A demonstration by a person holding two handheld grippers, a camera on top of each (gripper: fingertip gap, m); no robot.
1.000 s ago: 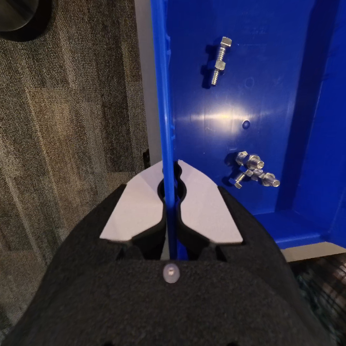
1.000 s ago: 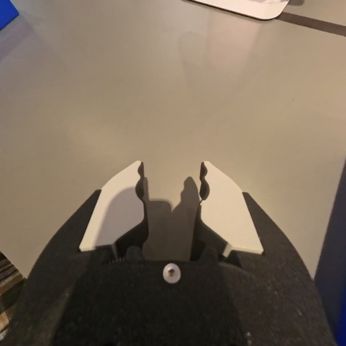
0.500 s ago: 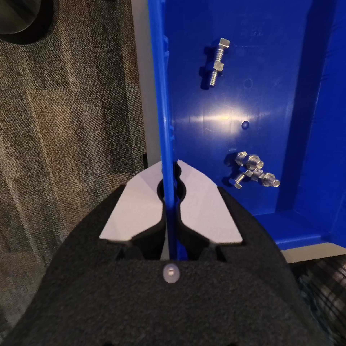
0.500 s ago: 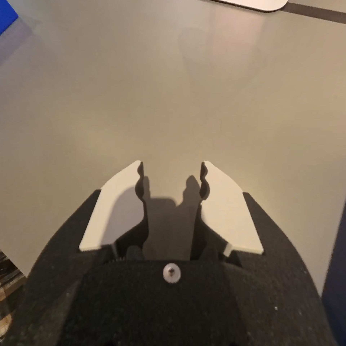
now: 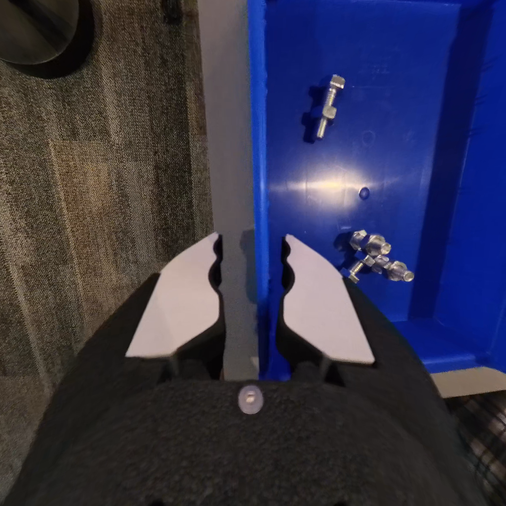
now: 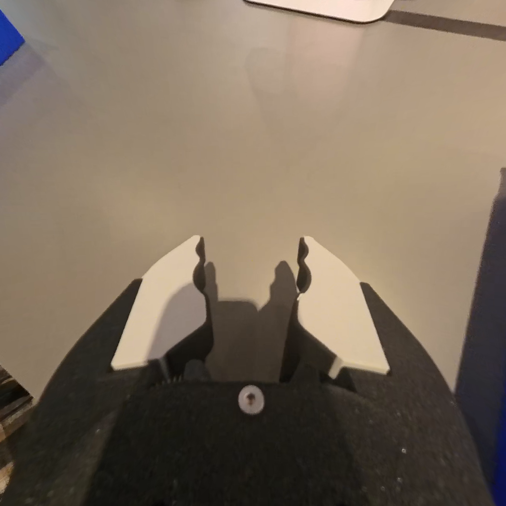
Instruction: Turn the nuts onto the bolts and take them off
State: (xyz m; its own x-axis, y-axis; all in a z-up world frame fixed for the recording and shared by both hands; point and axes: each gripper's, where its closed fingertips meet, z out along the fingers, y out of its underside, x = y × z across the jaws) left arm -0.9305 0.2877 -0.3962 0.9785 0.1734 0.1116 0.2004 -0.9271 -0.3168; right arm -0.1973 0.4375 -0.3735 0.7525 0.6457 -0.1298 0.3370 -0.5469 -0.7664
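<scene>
Steel hardware: the bolts and nuts are small bright metal pieces, likely light, rigid and slick, so they could roll or squirt out of a loose pinch.

Far bolt (image 5: 330, 105): lies alone on the bin floor, far side, head pointing away, with one nut (image 5: 328, 112) partway down its thread.

Near cluster (image 5: 379, 257): several bolts with nuts lie tangled together near the right fingertip of the left gripper; exactly how many, and which touch, I cannot tell.

Where to hold: my judgement is to pinch a bolt by its head or bare shank in one gripper and take the nut across its flats with the other; the scalloped notches in the fingers look suited to this.

Easiest pick: the far bolt, since it lies apart from everything else.

Blue bin (image 5: 257, 164): hard glossy plastic with upright walls, standing on a pale table (image 5: 227, 137); it holds only the hardware described.

Left gripper (image 5: 250, 238): jaws parted, straddling the bin's left wall with one finger outside and one inside, gripping nothing.

Right gripper (image 6: 250, 241): jaws spread wide and empty above the bare table surface (image 6: 246, 150), well apart from the hardware, which does not show in its view.

Edges of right view: a blue corner (image 6: 8, 41) at far left, a dark blue upright edge (image 6: 484, 301) at right, a white flat object (image 6: 328, 8) at the far side.

Floor: grey patterned carpet (image 5: 95, 191) left of the table.

Task state: no piece is taken up yet.
</scene>
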